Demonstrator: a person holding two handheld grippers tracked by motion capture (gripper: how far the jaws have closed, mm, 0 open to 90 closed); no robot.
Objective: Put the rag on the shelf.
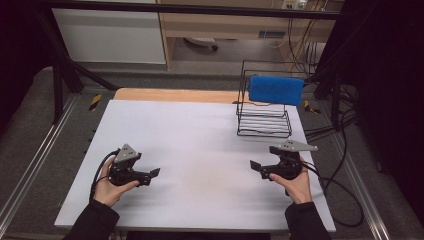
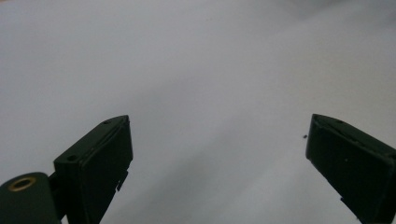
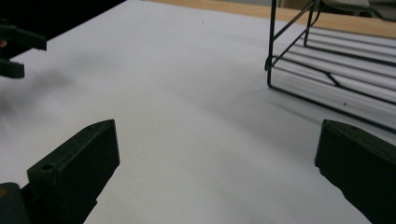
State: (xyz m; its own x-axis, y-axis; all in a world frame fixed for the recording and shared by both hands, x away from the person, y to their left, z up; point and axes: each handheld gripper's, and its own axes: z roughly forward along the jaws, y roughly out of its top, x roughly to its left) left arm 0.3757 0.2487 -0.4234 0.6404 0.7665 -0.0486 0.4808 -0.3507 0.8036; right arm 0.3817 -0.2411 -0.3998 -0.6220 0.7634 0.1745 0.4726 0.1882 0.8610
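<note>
**Two grippers, one rack, one blue sponge**

Two hands hold two grippers low over the white table top (image 1: 200, 150). The left gripper (image 1: 154, 173) is at the near left part of the table, and its jaws are spread wide with nothing between them. The right gripper (image 1: 255, 166) is at the near right part, and its jaws are spread wide and hold nothing too. The two grippers point toward each other, well apart.

Farther back, at the far right part of the table, stands one black wire rack (image 1: 264, 125). One blue sponge (image 1: 276, 89) sits up on the rack's back rail. No words or labels can be read on any of these things.
</note>
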